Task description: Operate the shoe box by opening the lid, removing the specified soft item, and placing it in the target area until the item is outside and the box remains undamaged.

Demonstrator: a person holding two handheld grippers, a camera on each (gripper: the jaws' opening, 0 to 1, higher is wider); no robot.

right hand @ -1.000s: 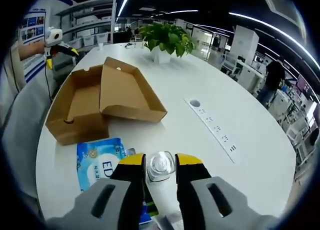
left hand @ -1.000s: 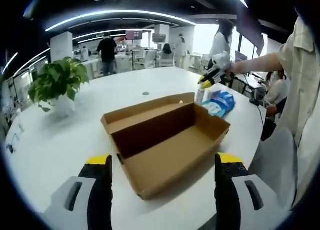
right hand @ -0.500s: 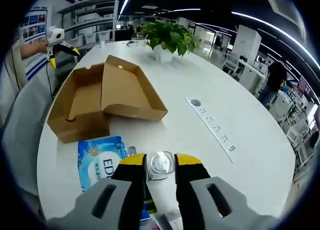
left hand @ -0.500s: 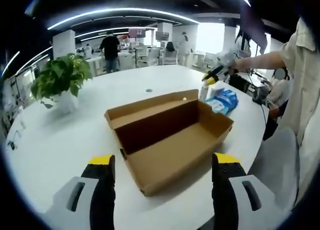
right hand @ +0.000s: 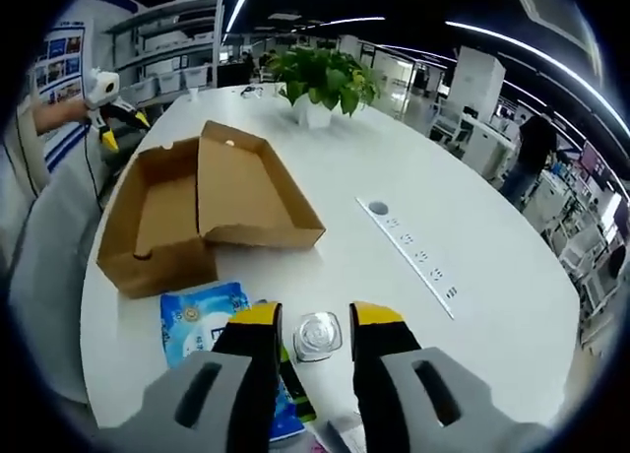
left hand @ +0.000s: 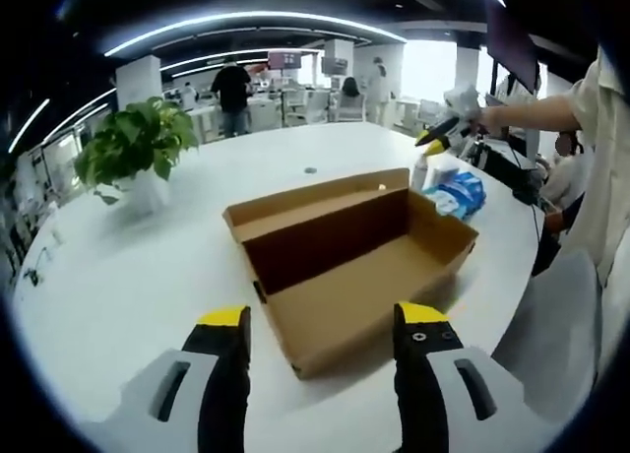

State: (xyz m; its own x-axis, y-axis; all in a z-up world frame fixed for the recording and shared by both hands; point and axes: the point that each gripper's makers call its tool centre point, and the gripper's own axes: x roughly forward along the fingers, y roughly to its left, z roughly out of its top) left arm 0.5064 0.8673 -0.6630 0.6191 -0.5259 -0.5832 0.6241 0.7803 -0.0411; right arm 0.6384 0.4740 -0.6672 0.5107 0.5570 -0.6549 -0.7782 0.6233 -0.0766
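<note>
The brown cardboard shoe box [left hand: 369, 276] lies open and empty on the white table, its lid [right hand: 251, 187] folded flat to one side. My left gripper [left hand: 323, 320] hangs open just short of the box's near corner, holding nothing. A blue soft packet [right hand: 197, 320] rests on the table beside the box [right hand: 157, 222]. A clear-capped white bottle [right hand: 317, 335] stands between the jaws of my right gripper [right hand: 315, 320], which is open with a small gap on each side of the cap. In the left gripper view the right gripper [left hand: 445, 128] hovers over the bottle [left hand: 421, 174] and packet [left hand: 461, 192].
A potted green plant [left hand: 138, 148] stands at the table's far side. A row of power sockets [right hand: 413, 261] is set into the tabletop. The person's sleeve and body [left hand: 591, 177] stand at the table's edge. The left gripper [right hand: 103, 89] shows beyond the box. Desks and people fill the background.
My right gripper's jaws have spread off the bottle cap that they were shut on. The left gripper's jaws have narrowed slightly, and its view has shifted a little.
</note>
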